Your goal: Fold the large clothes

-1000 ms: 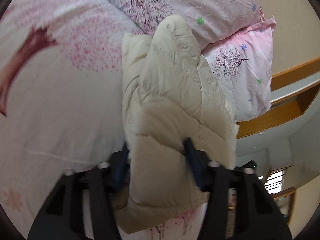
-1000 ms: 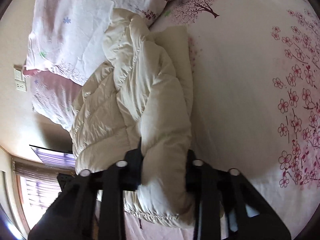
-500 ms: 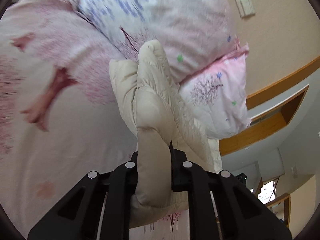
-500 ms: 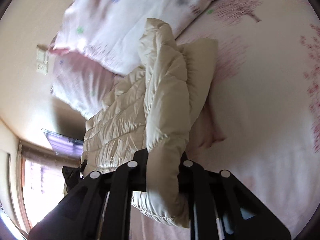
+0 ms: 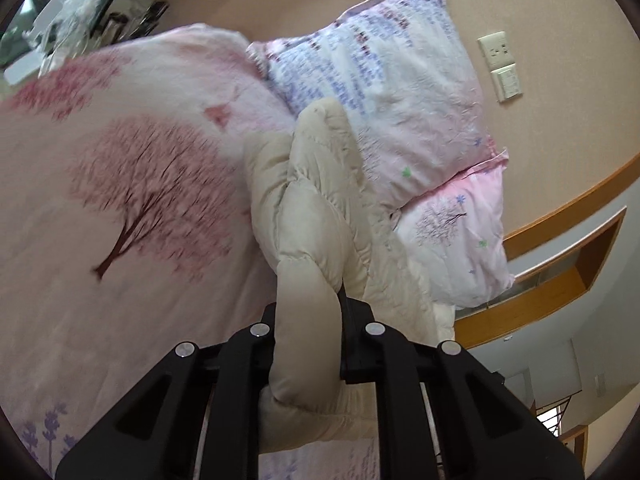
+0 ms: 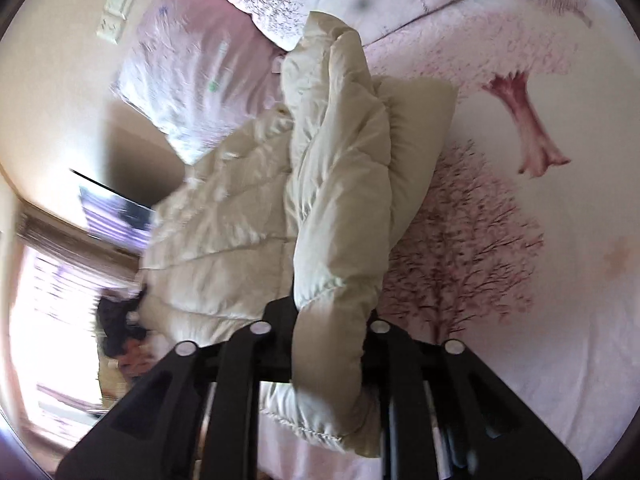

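The left tongs (image 5: 308, 340) are clamping a puffy fold of the cream jacket (image 5: 316, 216), and the right tongs (image 6: 330, 344) are clamping another thick fold of it (image 6: 340, 184). The jacket is hanging bunched from both tongs above the bed (image 5: 100, 280), its far end lying against the pillows (image 5: 400, 92) by the wall, with the pink tree-print cover (image 6: 500, 240) spreading beneath it

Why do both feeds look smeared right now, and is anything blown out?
Left wrist view: motion blur smears the bedspread, while the cream jacket and left claw stay fairly sharp. Right wrist view: pillows streak, and the window at lower left is overexposed.
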Demonstrator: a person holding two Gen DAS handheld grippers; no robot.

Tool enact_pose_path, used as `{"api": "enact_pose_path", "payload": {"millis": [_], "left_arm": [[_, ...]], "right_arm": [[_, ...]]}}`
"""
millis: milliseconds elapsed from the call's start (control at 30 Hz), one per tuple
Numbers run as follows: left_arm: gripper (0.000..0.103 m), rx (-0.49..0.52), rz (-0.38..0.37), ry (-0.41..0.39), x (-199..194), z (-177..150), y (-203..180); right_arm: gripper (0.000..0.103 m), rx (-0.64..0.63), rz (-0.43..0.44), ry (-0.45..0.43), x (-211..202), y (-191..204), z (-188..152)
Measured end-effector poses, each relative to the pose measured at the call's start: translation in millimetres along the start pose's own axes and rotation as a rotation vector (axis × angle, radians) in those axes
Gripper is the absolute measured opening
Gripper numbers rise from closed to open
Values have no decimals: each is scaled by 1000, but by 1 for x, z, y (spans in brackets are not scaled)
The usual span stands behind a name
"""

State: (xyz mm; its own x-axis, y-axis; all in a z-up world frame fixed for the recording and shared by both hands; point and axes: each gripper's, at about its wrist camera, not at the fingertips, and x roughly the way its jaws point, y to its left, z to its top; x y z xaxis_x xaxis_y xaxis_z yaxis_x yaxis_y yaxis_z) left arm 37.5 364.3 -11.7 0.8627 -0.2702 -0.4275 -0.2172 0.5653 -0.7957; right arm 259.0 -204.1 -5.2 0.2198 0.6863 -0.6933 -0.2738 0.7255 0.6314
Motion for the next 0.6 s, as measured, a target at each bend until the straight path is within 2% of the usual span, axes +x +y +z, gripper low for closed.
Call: {"api": "enact_pose_path", "payload": {"millis": [33,133,233,300,400,500,600], "left_arm": [[15,-6,12,10,2,-2,5],[24,-29,26,20,4,-5,12],[41,-41,41,-3,-5,-4,15],[58,-38,57,-51,-21,-4,15],[61,-28,81,-112,-44,-7,13],[61,-7,121,-171,-69,-21,11],[61,1,139,-198,-83,-41,10]], "right_arm": [[34,-9,-37,-5,0,1,-2],[46,-37,-167,-40,-4,11,-2],[58,-84,-280,-164,-21,34,-3],[58,-150,-345,-276,-31,58,-6],[57,-273,-355,-345,-23,98,-15],[47,-387,-311,-328,2,133,-24],[38,-439,-277,-283,33,157,-27]]}}
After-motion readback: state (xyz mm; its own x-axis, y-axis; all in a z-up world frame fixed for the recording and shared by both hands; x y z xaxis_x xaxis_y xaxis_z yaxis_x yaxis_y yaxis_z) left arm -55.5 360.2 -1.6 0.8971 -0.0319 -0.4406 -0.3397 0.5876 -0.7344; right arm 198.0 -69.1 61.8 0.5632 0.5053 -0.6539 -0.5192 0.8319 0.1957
